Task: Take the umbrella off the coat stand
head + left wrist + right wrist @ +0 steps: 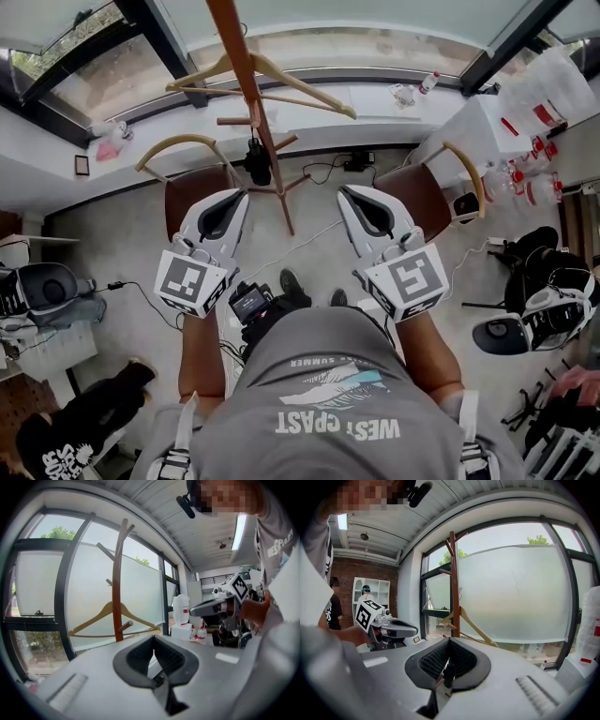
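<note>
- The left gripper point(234, 195) sits left of centre in the head view. Its own view shows the ribbed pads point(140, 656) brought together at the tip, with nothing between them.
- The right gripper point(349, 192) sits right of centre, level with the left one. Its jaws also meet at the tip point(449, 644) and are empty.
- Both grippers point toward the wooden coat stand point(246, 66), whose post runs from the top of the frame down between them. Neither gripper touches it.
- The umbrella point(256, 161), a short black bundle, hangs against the post just above the stand's feet. It is between the two gripper tips and a little higher in the frame, apart from both.
- A wooden hanger point(281, 80) hangs higher on the post, toward the top of the frame.
- A chair point(192, 183) with a curved wooden back stands by the left gripper.
</note>
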